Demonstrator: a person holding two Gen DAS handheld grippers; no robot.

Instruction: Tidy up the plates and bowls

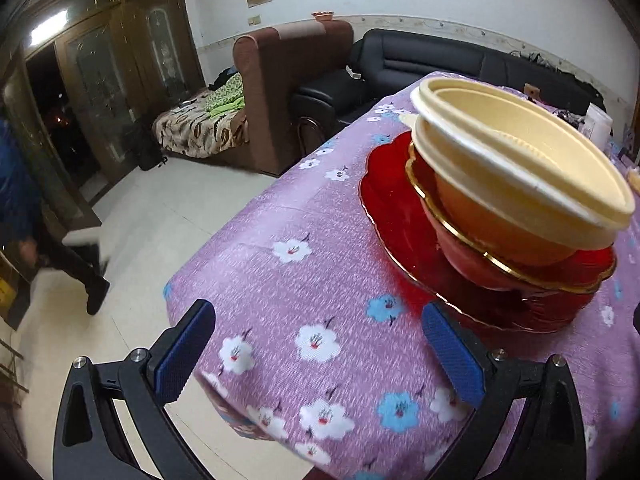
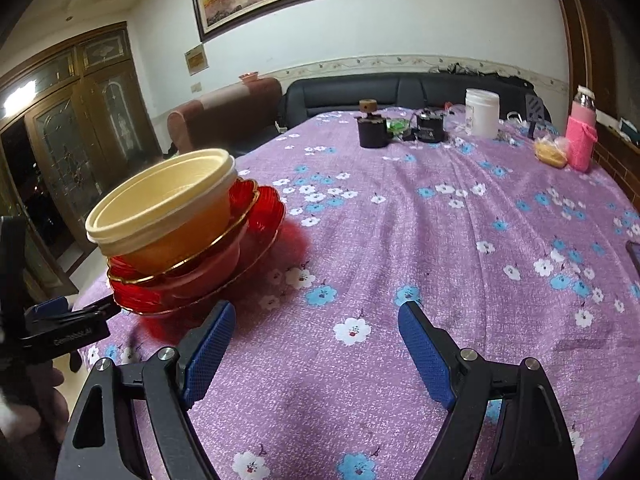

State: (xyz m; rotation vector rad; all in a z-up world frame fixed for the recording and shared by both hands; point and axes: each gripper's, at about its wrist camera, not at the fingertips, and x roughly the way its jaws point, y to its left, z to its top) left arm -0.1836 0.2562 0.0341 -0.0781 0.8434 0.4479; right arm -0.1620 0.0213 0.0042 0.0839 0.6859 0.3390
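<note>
A stack stands on the purple flowered tablecloth (image 1: 304, 280): two nested cream bowls (image 1: 520, 160) in a red gold-rimmed bowl (image 1: 472, 256) on red plates (image 1: 392, 216). The same stack shows in the right wrist view: cream bowls (image 2: 160, 208), red bowl (image 2: 208, 268), red plate (image 2: 264, 220). My left gripper (image 1: 320, 320) is open and empty, its right finger just in front of the plate's near rim. It also shows in the right wrist view (image 2: 68, 312), left of the stack. My right gripper (image 2: 312, 324) is open and empty over the cloth, right of the stack.
At the far end of the table (image 2: 520, 200) stand black jars (image 2: 374, 132), a white tub (image 2: 482, 114), a pink bottle (image 2: 582, 136) and a bag of food (image 2: 552, 152). The table edge (image 1: 224, 240) drops to tiled floor; sofas (image 1: 400, 64) stand beyond.
</note>
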